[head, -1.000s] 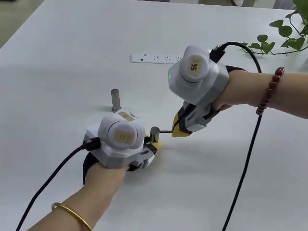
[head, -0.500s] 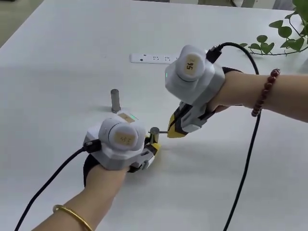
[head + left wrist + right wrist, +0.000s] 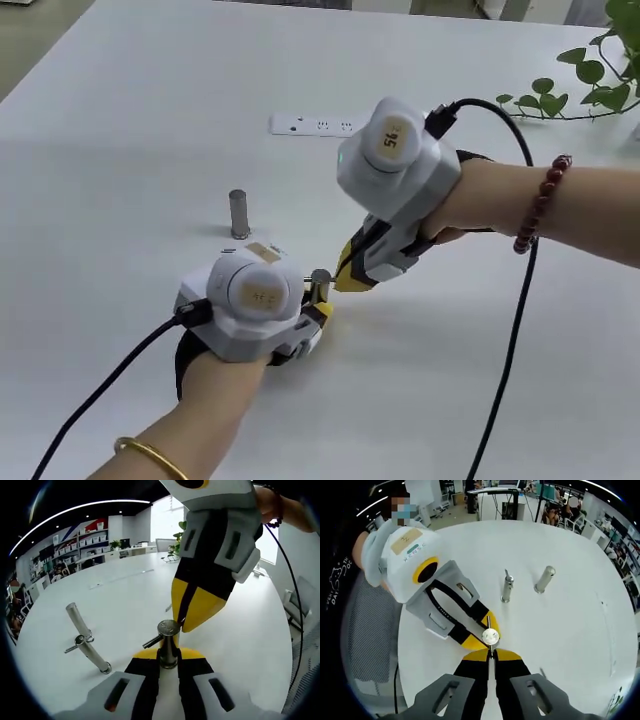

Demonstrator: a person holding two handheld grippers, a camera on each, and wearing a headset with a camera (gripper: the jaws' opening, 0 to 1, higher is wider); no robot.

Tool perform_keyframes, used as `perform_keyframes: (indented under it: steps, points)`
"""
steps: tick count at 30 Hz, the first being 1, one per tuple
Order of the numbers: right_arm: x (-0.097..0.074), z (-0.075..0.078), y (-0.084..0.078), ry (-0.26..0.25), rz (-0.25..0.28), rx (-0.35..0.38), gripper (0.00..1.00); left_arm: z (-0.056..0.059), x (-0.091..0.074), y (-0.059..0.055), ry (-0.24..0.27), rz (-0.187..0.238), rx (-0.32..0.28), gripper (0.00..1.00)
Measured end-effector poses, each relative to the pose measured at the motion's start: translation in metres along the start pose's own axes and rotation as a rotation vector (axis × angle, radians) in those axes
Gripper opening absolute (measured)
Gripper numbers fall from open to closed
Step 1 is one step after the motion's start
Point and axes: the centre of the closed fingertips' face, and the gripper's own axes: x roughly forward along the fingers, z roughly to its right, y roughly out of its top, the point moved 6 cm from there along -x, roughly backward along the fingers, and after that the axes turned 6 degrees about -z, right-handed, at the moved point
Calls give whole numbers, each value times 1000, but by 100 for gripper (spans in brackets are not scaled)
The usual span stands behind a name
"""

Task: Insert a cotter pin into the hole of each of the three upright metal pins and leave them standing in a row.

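Note:
My left gripper (image 3: 318,308) is shut on an upright metal pin (image 3: 320,284), low on its shaft (image 3: 168,650). My right gripper (image 3: 345,280) is shut on a thin cotter pin and presses up against the pin's right side. The cotter pin's tip (image 3: 152,641) pokes out of the far side of the hole (image 3: 488,622). A plain metal pin (image 3: 238,213) stands behind the left gripper. A third pin (image 3: 91,652) with a cotter pin through it stands beside the plain one (image 3: 76,618). Both appear in the right gripper view, fitted (image 3: 507,588) and plain (image 3: 544,579).
The white table (image 3: 150,100) carries a white power strip (image 3: 318,124) at the back. A leafy plant (image 3: 590,85) trails in at the far right. Black cables run from both grippers across the near table.
My right gripper has moved left up to the held pin, and the stretch of cotter pin between them has vanished. The left gripper has kept its hold.

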Motion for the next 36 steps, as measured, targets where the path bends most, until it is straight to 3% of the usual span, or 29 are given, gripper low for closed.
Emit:
perform_keyframes:
  steps: [5, 6, 8, 11, 17, 28, 36]
  points:
    - [0, 0, 1, -3, 21, 44, 0, 0, 0, 0, 2, 0, -4, 10]
    - [-1, -1, 2, 8, 44, 66, 0, 0, 0, 0, 2, 0, -5, 10]
    - [-5, -1, 3, 15, 61, 79, 6, 0, -1, 0, 2, -1, -10, 10]
    - [-9, 0, 1, -9, 51, 61, 9, 0, -1, 0, 4, -4, -8, 10]
    - [-8, 2, -7, -9, 41, 66, 4, 1, -1, 0, -1, -5, -13, 10]
    - [-3, 1, -4, -5, 56, 30, 0, 1, -1, -1, 6, -2, -28, 11]
    - [-2, 1, -2, -10, 66, 56, 0, 1, -1, -1, 8, -2, -34, 11]
